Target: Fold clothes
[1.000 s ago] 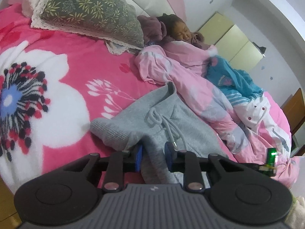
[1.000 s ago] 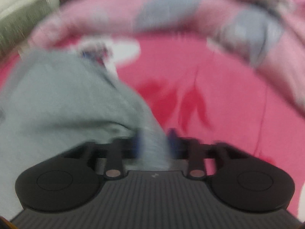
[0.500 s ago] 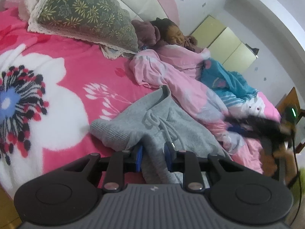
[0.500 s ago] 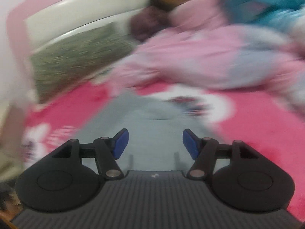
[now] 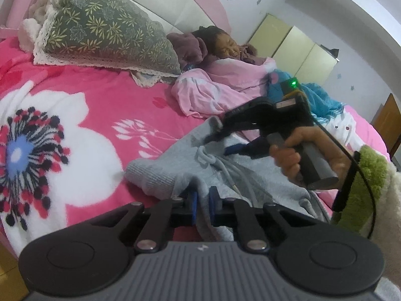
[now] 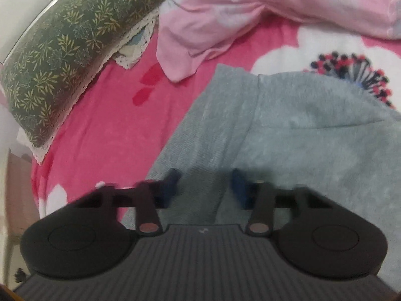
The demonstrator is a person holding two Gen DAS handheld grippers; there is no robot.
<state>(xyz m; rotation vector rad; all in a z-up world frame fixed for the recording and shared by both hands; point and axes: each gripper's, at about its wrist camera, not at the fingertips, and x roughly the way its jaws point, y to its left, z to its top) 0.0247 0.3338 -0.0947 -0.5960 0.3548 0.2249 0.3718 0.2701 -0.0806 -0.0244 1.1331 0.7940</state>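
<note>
A grey drawstring garment (image 5: 245, 175) lies on the pink flowered bedspread (image 5: 75, 105). My left gripper (image 5: 201, 207) is shut on a fold of its near edge. My right gripper (image 6: 204, 183) is open and empty just above the garment (image 6: 288, 135), near its far corner. It also shows in the left wrist view (image 5: 218, 140), held in a hand over the garment's drawstring (image 5: 213, 160).
A green leaf-print pillow (image 5: 100, 32) lies at the headboard. A child (image 5: 225, 47) sleeps under pink and teal bedding (image 5: 225, 92) just beyond the garment. The pink bedding (image 6: 250, 12) and the pillow (image 6: 62, 57) also show in the right wrist view.
My right gripper let go of the grey cloth, opened, and swung across to the garment's far side. My left gripper kept its hold and hardly moved.
</note>
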